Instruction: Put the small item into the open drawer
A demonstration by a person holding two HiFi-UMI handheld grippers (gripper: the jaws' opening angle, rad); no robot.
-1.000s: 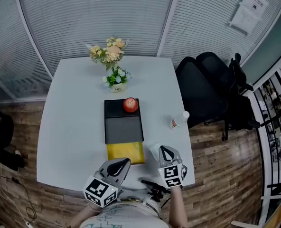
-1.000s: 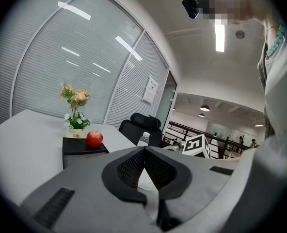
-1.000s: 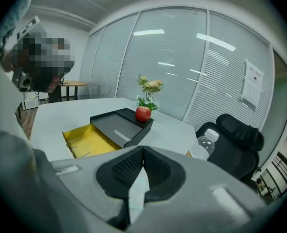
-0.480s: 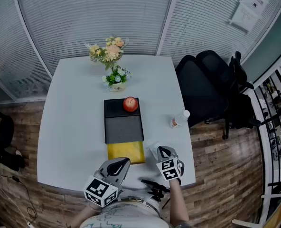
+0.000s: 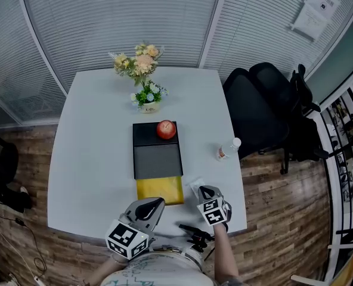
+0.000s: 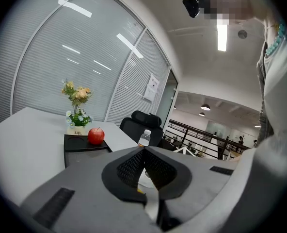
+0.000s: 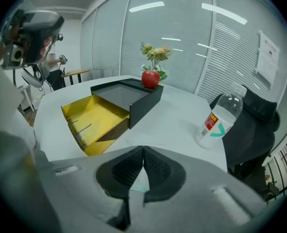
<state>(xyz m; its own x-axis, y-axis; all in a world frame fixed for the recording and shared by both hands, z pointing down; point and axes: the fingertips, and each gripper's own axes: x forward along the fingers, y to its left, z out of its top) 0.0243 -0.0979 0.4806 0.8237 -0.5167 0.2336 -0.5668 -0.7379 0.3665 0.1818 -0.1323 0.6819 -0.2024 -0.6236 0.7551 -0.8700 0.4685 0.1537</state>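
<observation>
Left claw (image 5: 157,203): hovering at bench (image 5: 93,159) edge, jaws pressing together.
Right claw (image 5: 205,190): jaws pressing together, pointing down over small item (image 5: 194,185).
Small item: lying on bench beside open yellow drawer (image 5: 159,190).

Office: blind-covered glass partitions (image 5: 117,22), black swivel chair (image 5: 260,112), white meeting table (image 5: 93,136).

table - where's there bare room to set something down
Widest bare stretch: the table left of the black box, from the flowers down to the near edge. Also bare: the far right corner beyond the bottle. Crowded: the near edge, where the yellow drawer, left gripper and right gripper sit close together.
</observation>
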